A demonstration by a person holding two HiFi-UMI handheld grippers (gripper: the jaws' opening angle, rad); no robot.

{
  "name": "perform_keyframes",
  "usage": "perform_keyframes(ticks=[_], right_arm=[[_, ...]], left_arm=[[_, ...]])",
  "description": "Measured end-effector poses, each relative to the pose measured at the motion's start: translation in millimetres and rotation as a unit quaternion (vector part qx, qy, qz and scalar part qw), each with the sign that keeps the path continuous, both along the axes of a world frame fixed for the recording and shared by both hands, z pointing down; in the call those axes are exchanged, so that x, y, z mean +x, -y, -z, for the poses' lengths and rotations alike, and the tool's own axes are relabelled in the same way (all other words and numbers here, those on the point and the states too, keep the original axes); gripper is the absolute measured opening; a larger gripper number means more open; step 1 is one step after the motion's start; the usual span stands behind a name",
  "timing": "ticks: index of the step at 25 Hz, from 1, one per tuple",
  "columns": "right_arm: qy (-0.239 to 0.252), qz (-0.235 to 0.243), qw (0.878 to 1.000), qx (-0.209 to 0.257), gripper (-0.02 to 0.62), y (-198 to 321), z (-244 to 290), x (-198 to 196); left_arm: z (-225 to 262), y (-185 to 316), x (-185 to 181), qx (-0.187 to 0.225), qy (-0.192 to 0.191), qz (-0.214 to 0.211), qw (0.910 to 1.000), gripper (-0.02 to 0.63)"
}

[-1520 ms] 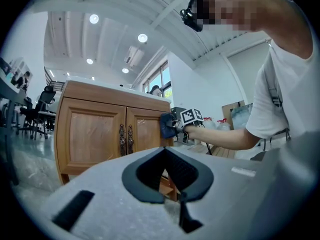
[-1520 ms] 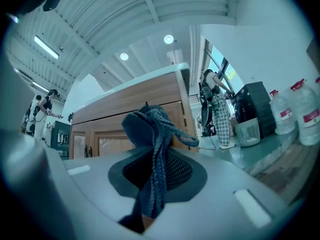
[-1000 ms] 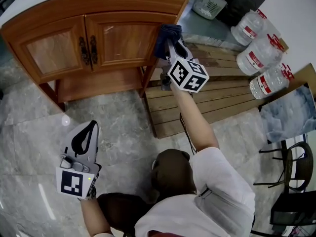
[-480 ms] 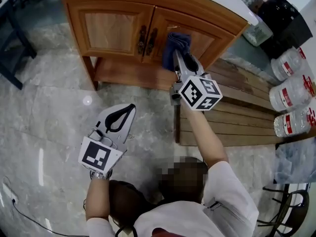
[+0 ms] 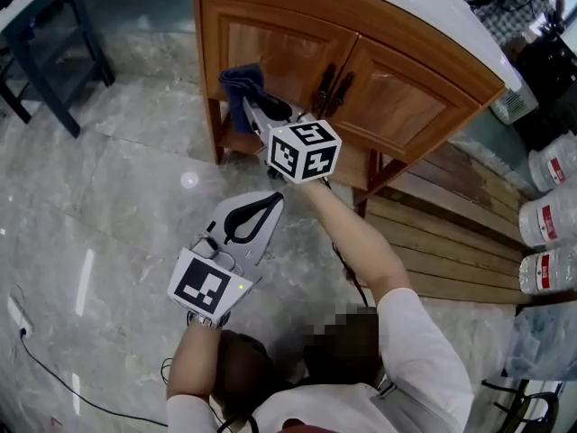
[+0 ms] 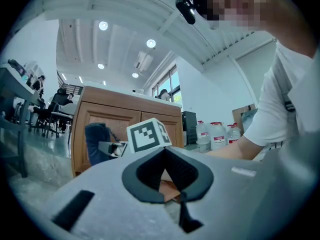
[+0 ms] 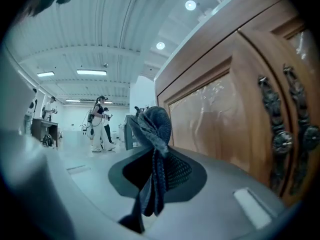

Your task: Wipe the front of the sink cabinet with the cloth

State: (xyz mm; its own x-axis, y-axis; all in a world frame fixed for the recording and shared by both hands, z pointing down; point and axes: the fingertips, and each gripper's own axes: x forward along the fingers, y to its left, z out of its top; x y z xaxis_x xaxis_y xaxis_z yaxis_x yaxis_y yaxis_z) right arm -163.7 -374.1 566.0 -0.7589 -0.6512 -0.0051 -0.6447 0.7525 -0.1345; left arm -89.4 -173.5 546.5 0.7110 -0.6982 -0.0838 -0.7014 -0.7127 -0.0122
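Note:
The wooden sink cabinet (image 5: 397, 106) with two panelled doors fills the top of the head view. My right gripper (image 5: 255, 106) is shut on a dark blue cloth (image 5: 242, 84) and holds it against the left door, near the cabinet's left edge. In the right gripper view the bunched cloth (image 7: 155, 126) sticks up from the shut jaws beside the door panel (image 7: 210, 114). My left gripper (image 5: 269, 201) hangs shut and empty over the floor, short of the cabinet. The left gripper view shows the cloth (image 6: 97, 141) against the cabinet (image 6: 100, 114).
Dark metal door handles (image 5: 329, 84) sit at the cabinet's middle. A wooden pallet (image 5: 451, 233) and water bottles (image 5: 550, 215) lie to the right. A dark table frame (image 5: 45, 88) stands at far left. A cable (image 5: 54, 377) runs over the marble floor. People (image 7: 97, 121) stand far off.
My right gripper has carried the cloth leftward across the cabinet front, from the right edge past the handles to the left door. The left gripper stayed shut and low.

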Motion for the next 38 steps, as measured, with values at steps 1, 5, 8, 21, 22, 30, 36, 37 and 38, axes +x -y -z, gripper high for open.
perform_keyframes(ticks=[1, 5, 8, 21, 22, 30, 36, 37, 38], right_arm=[[-0.005, 0.004, 1.000, 0.000, 0.058, 4, -4, -12], [-0.014, 0.004, 1.000, -0.011, 0.057, 26, -20, -47], [-0.007, -0.007, 1.000, -0.023, 0.057, 40, -28, -64], [0.005, -0.074, 0.994, -0.074, 0.055, 79, -53, -70], [0.006, -0.079, 0.994, -0.075, 0.055, 80, -54, -66], [0.037, -0.123, 0.988, -0.083, 0.055, 73, -59, -7], [0.047, -0.159, 0.983, -0.073, 0.055, 62, -61, 50], [0.048, -0.165, 0.983, -0.071, 0.055, 61, -61, 59], [0.049, -0.170, 0.982, -0.070, 0.055, 60, -61, 66]], left_arm=[[2, 0, -4, 0.001, -0.004, 0.006, 1.0000, 0.002], [11, -1, -16, 0.013, -0.021, 0.032, 0.9992, 0.002], [15, -3, -21, 0.016, -0.028, 0.039, 0.9987, 0.002], [10, -2, -16, 0.010, -0.021, 0.032, 0.9992, 0.002], [10, -1, -16, 0.010, -0.019, 0.032, 0.9993, 0.002], [11, -5, -8, 0.012, -0.014, 0.020, 0.9996, 0.002], [9, -7, -1, 0.003, -0.007, 0.014, 0.9999, 0.002], [9, -7, -1, 0.003, -0.006, 0.012, 0.9999, 0.002], [9, -7, 0, 0.003, -0.006, 0.012, 0.9999, 0.002]])
